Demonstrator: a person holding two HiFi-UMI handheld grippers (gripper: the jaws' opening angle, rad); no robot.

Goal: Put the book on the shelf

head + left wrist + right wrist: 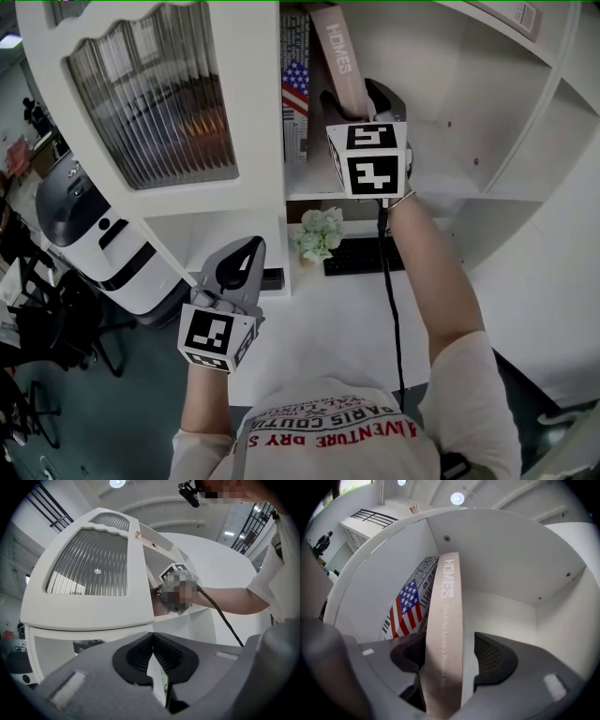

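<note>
A white shelf unit (pixel 253 112) fills the upper part of the head view. It has a ribbed glass door (pixel 150 103) at its left side and an open compartment at its right. Below it runs a white desk (pixel 319 319). Beyond the desk's left edge, on the floor, stands a white and black machine (pixel 103 244).

The book (pixel 336 56), beige with "HOMES" on its spine, stands in the open compartment near the left wall. It is tilted, with its top leaning toward a book with an American flag on its cover (pixel 295 94) that stands against that wall. The tongs hide its foot in the head view.

The right tongs (pixel 358 101) reach into the compartment at the front edge of the shelf board. The right gripper view shows the beige spine between its jaws. They are released: the spine lies close against the left pad, and a clear gap shows between it and the right pad.

The left tongs (pixel 246 253) are held low over the desk's left front corner. Their tips are clenched together on nothing and point up at the glass door.

A black keyboard (pixel 364 255) lies along the desk's back edge under the open compartment. Just to its left is a small pale green plant (pixel 319 234).
</note>
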